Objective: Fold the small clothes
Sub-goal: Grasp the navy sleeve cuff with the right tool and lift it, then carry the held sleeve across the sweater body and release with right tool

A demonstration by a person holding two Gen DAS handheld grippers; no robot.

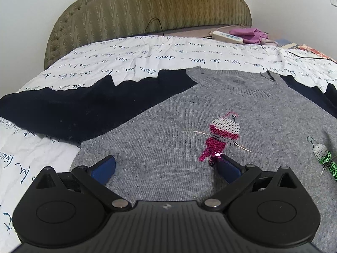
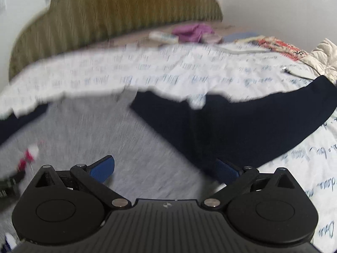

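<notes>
A small grey knit sweater (image 1: 168, 126) with dark navy sleeves lies flat, front up, on a bed. A pink sequin figure (image 1: 221, 137) and a green one (image 1: 325, 158) decorate its chest. My left gripper (image 1: 166, 166) hovers open over the lower left of the grey body, nothing between its blue pads (image 1: 105, 166). The left sleeve (image 1: 73, 109) stretches out to the left. In the blurred right wrist view, my right gripper (image 2: 164, 168) is open above the sweater (image 2: 105, 130), where the grey body meets the right navy sleeve (image 2: 242, 126).
The bed sheet (image 1: 126, 63) is white with blue handwriting. An olive padded headboard (image 1: 147, 6) stands behind. Near it lie a white remote (image 1: 227, 36) and purple cloth (image 1: 248, 34). A cream quilted jacket (image 2: 320, 59) sits at the right edge.
</notes>
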